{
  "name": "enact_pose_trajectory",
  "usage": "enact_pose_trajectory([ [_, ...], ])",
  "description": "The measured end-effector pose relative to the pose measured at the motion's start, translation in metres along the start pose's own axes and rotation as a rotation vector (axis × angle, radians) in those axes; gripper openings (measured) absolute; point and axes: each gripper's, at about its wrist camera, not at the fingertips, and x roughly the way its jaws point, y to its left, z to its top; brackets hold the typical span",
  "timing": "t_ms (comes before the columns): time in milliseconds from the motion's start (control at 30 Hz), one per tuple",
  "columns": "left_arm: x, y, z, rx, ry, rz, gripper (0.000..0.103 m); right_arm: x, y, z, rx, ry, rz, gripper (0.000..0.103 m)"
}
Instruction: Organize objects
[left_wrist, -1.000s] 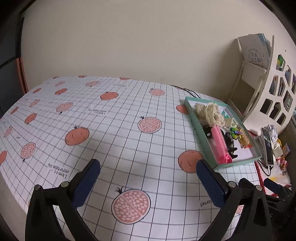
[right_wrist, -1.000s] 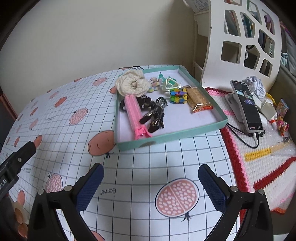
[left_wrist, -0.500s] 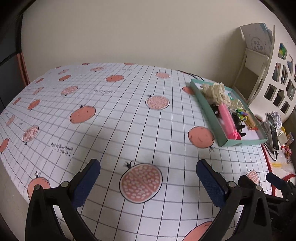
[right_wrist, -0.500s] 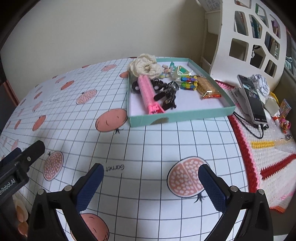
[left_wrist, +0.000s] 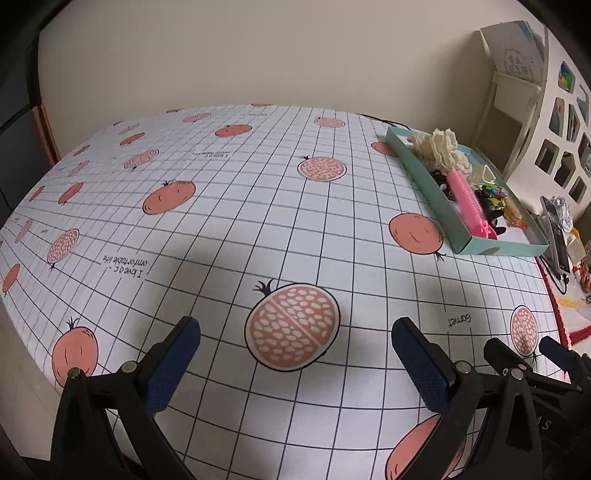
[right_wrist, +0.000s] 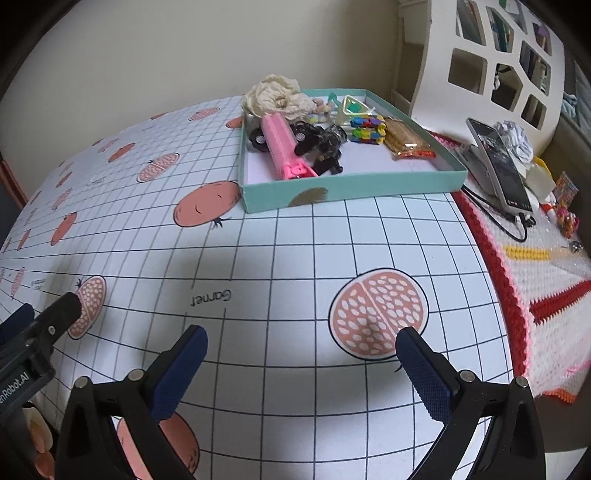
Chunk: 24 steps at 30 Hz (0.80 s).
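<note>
**A:** Start at your left. What is each gripper doing?

**B:** My left gripper (left_wrist: 295, 354) hangs above the gridded tablecloth (left_wrist: 229, 206), its blue fingers (left_wrist: 173, 365) spread wide with nothing between them, only a printed pomegranate half underneath. My right gripper (right_wrist: 301, 363) is just beside it, to its right, and equally wide apart and empty, touching nothing. Its fingers (right_wrist: 424, 376) frame another printed pomegranate.

**A:** And the things to be sorted?

**B:** All in the teal tray (right_wrist: 354, 184), my landmark, which sits on the cloth beyond and to the right of both grippers, well apart from them. At the tray's far left corner lies a cream crocheted flower (right_wrist: 275, 96). In front of it a pink comb-like piece (right_wrist: 282, 146) runs toward the tray's near wall, with black clips (right_wrist: 321, 147) touching its right side. Right of those come a cluster of coloured beads (right_wrist: 367, 129), then an orange-sealed snack packet (right_wrist: 406, 142) along the tray's right wall.

**A:** Anything outside the tray?

**B:** Right of it, a phone (right_wrist: 502, 166) leans on a stand, over a red-and-white crocheted mat (right_wrist: 546, 295).
</note>
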Motion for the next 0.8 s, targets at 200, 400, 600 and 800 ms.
enact_pose_trajectory([
  [200,0.01,0.0,-0.004,0.008,0.04,0.009,0.103,0.005,-0.004,-0.002,0.008,0.013,-0.009,0.103],
  [400,0.016,-0.003,-0.007,0.026,0.073,0.016,0.103,0.01,-0.006,-0.003,0.008,0.028,-0.025,0.103],
  [600,0.022,-0.002,-0.01,0.026,0.105,0.023,0.103,0.013,-0.008,-0.004,0.004,0.034,-0.033,0.103],
  [800,0.026,-0.001,-0.012,0.031,0.121,0.034,0.103,0.013,-0.009,-0.004,0.006,0.031,-0.036,0.103],
])
